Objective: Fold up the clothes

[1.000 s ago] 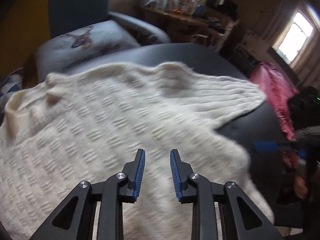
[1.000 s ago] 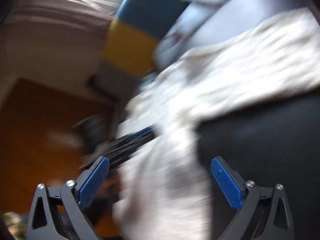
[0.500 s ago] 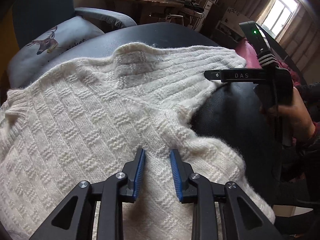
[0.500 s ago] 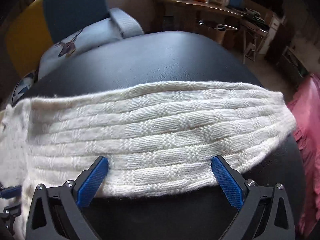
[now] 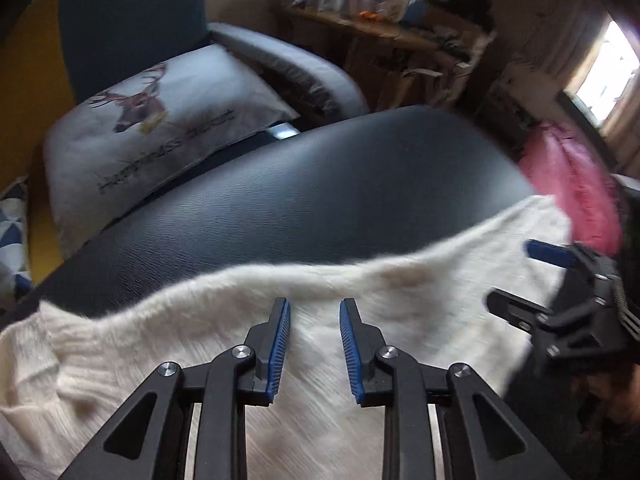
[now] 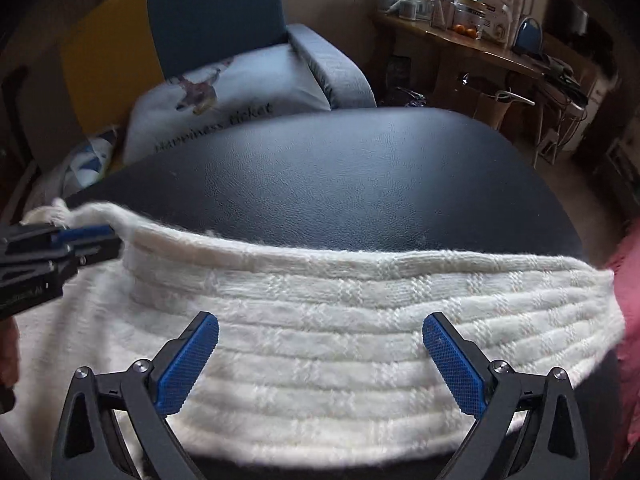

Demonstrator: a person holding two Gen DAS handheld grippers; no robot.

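A cream knitted sweater (image 5: pixel 360 320) lies on a black leather surface (image 5: pixel 320 184), covering its near part. My left gripper (image 5: pixel 315 308) hovers over the sweater's body close to its far edge, open with a narrow gap and nothing between the pads. In the right wrist view a ribbed sleeve of the sweater (image 6: pixel 360 320) stretches across the surface (image 6: pixel 340 176). My right gripper (image 6: pixel 320 324) stands wide open above it. Each gripper shows in the other's view: the right gripper (image 5: pixel 524 276) at the right, the left gripper (image 6: pixel 112 242) at the left, over the knit.
Behind the surface stands a grey armchair with a deer-print cushion (image 5: pixel 160 120) and a blue-and-yellow back. A pink cloth (image 5: pixel 572 184) hangs at the right. A cluttered wooden table (image 6: pixel 480 48) lines the far wall.
The left view now shows much more bare black surface, with the sweater's far edge lower in frame. The right gripper sits a little further over the sleeve, and the left gripper has come into its view.
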